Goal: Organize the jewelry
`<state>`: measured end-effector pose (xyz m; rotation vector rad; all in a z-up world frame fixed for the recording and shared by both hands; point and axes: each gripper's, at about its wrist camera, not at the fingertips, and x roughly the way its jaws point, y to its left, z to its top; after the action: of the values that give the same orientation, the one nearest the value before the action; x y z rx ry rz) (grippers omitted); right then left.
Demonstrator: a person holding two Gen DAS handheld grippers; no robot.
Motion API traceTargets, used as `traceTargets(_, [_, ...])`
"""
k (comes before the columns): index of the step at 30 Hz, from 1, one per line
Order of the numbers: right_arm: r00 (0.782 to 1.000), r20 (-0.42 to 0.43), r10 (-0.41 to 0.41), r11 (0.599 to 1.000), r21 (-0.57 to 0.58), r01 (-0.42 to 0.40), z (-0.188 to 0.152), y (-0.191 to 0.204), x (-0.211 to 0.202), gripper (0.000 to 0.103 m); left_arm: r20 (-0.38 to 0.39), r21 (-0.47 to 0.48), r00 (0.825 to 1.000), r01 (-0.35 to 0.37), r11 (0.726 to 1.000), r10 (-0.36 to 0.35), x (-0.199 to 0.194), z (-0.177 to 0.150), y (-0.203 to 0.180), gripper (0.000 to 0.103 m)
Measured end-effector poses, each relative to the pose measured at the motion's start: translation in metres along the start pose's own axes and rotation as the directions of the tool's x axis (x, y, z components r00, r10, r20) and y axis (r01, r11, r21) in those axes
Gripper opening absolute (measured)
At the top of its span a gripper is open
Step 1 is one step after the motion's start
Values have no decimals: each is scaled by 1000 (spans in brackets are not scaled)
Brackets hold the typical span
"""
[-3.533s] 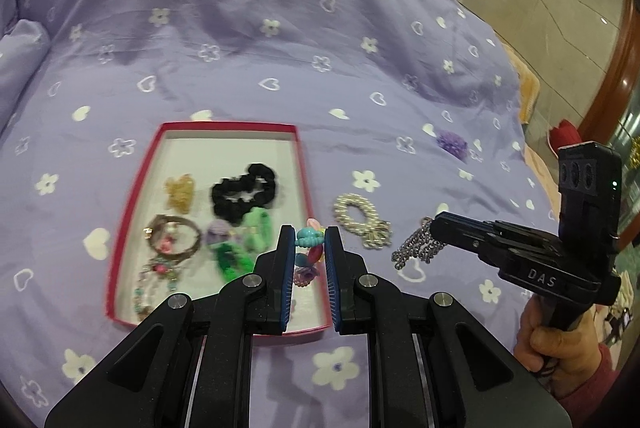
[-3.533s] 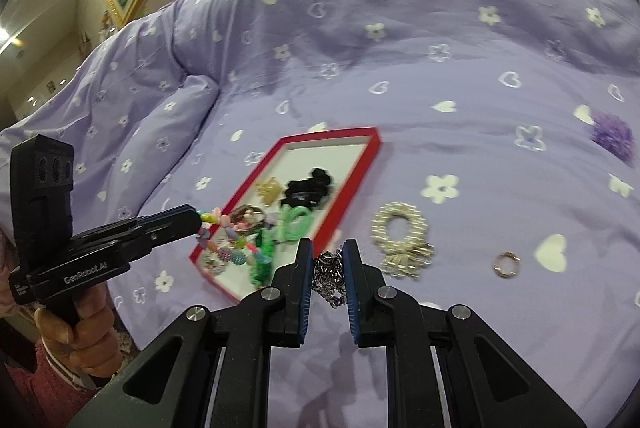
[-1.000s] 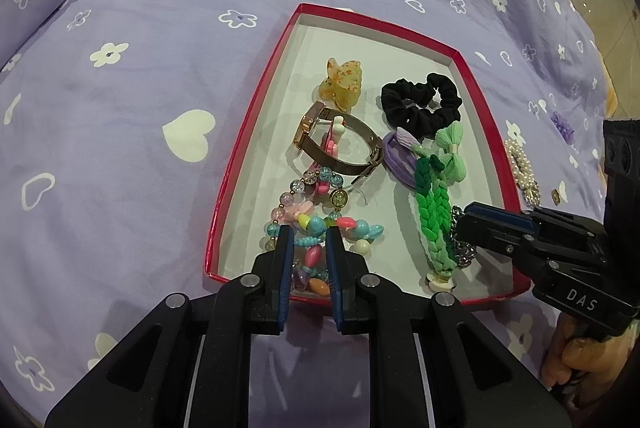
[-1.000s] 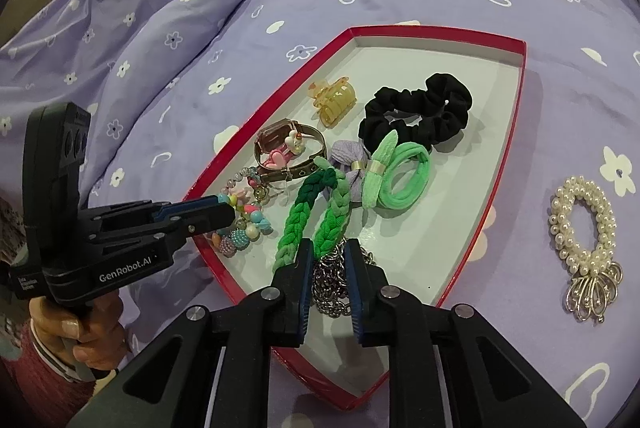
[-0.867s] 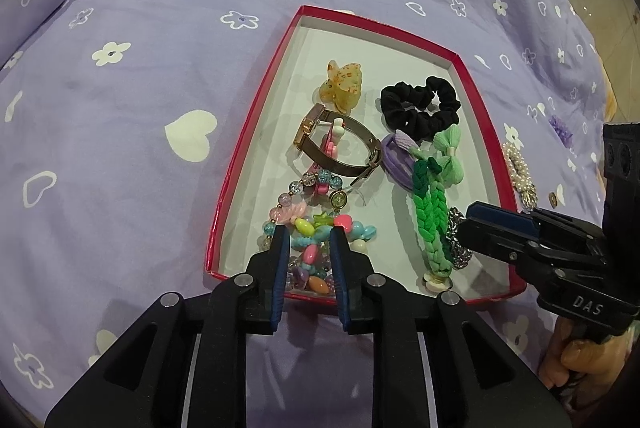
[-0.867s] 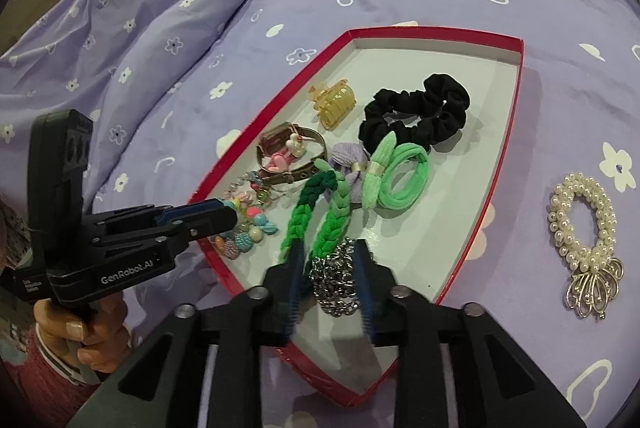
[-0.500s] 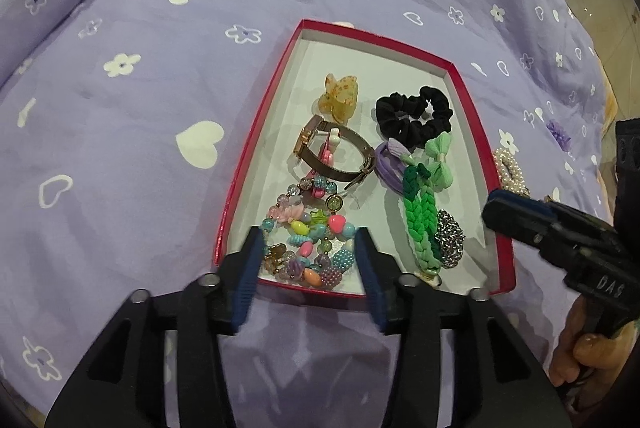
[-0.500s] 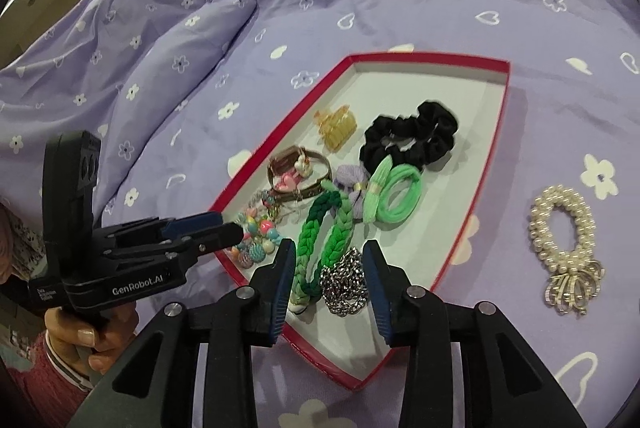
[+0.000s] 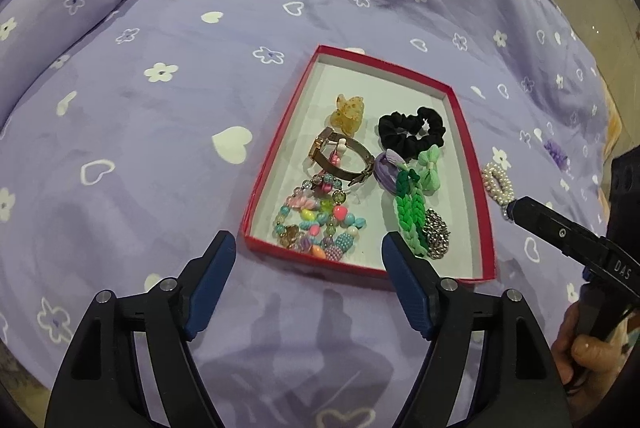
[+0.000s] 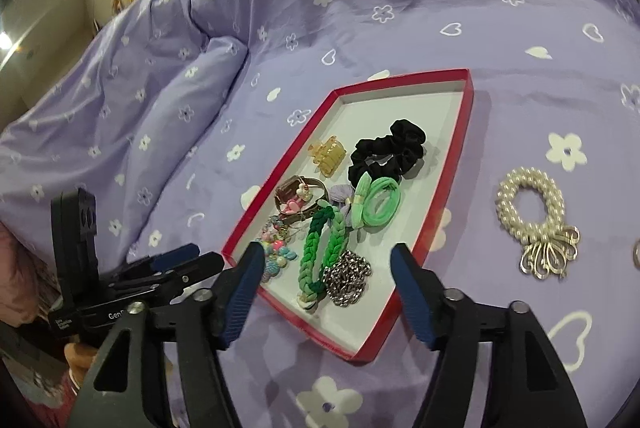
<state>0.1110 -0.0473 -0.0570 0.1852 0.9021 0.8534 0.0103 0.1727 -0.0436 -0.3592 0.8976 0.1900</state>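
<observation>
Both the left gripper [image 9: 306, 256] and right gripper [image 10: 326, 268] have just opened wide, empty, at lower frame, before the shallow red-rimmed white tray [image 9: 466, 132].

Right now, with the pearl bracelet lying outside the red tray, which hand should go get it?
Probably the right. The pearl bracelet lies on the bedspread on the tray's right side, nearest the right gripper, which is open and empty. The left gripper would have to cross the tray.
</observation>
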Motion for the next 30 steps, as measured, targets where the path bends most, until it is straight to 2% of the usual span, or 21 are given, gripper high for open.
traceTargets(4, [999, 36, 24, 998, 49, -26, -11, -3, -10, 73, 28, -24, 999, 18, 1000, -17, -12, -11, 0, 92])
traceTargets(9, [995, 89, 53, 995, 79, -60, -29, -1, -21, 77, 27, -44, 999, 33, 999, -32, -16, -27, 0, 94])
traceTargets(13, [992, 121, 46, 996, 77, -55, -44, 2, -27, 79, 32, -52, 999, 11, 999, -9, -20, -38, 1, 94])
traceTargets(17, [991, 136, 6, 998, 54, -13, -58, 5, -31, 84, 50, -58, 999, -5, 998, 8, -28, -49, 2, 94])
traceTargets(23, [984, 142, -108, 993, -25, 113, -68, 19, -40, 88, 101, 1, 993, -55, 999, 54, -49, -51, -7, 94])
traceTargets(26, [977, 149, -155, 982, -87, 169, -63, 34, -53, 94, 145, 48, 985, -102, 994, 94, -69, -47, -16, 99])
traceTargets(30, [960, 192, -205, 957, -165, 237, -51, 59, -84, 101, 221, 93, 965, -166, 982, 142, -98, -43, -28, 103])
